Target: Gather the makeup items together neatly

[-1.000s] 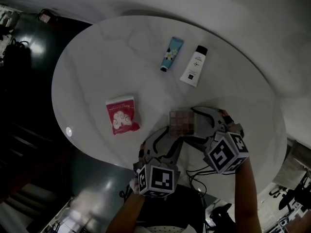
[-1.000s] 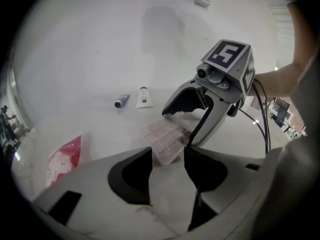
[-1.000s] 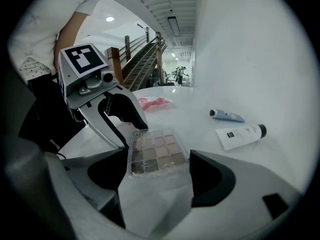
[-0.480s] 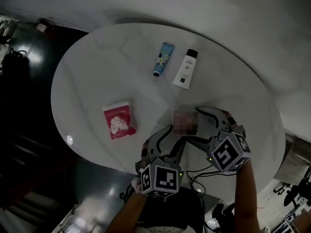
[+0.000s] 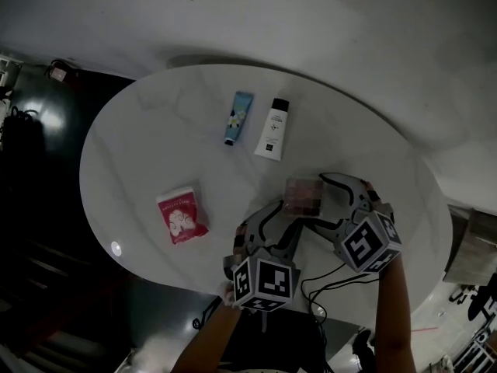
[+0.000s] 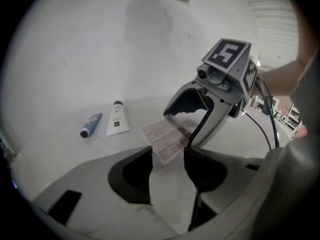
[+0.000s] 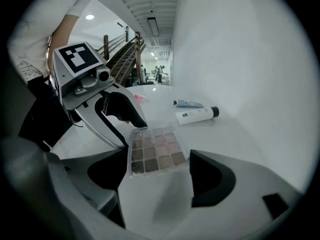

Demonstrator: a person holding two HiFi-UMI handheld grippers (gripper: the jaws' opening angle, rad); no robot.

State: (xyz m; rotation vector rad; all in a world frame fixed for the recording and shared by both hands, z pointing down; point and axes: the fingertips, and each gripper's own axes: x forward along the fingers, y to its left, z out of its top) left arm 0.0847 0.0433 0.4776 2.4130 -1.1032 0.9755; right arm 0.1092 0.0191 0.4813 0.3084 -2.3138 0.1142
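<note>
An eyeshadow palette with rows of brown and pink pans sits at the table's near right. My right gripper straddles it. In the right gripper view the palette fills the gap of the right gripper, with a jaw against each side. My left gripper comes in from the left, open. A corner of the palette lies between the tips of the left gripper. A blue tube and a white tube lie side by side farther back. A red packet lies at the left.
The round white table ends close behind both grippers, with its near edge under the left one. Dark floor lies to the left. Cables hang below the right gripper's marker cube.
The palette and both grippers have shifted toward the two tubes and away from the red packet. The head view has also swung, so the tubes now appear lower and further left.
</note>
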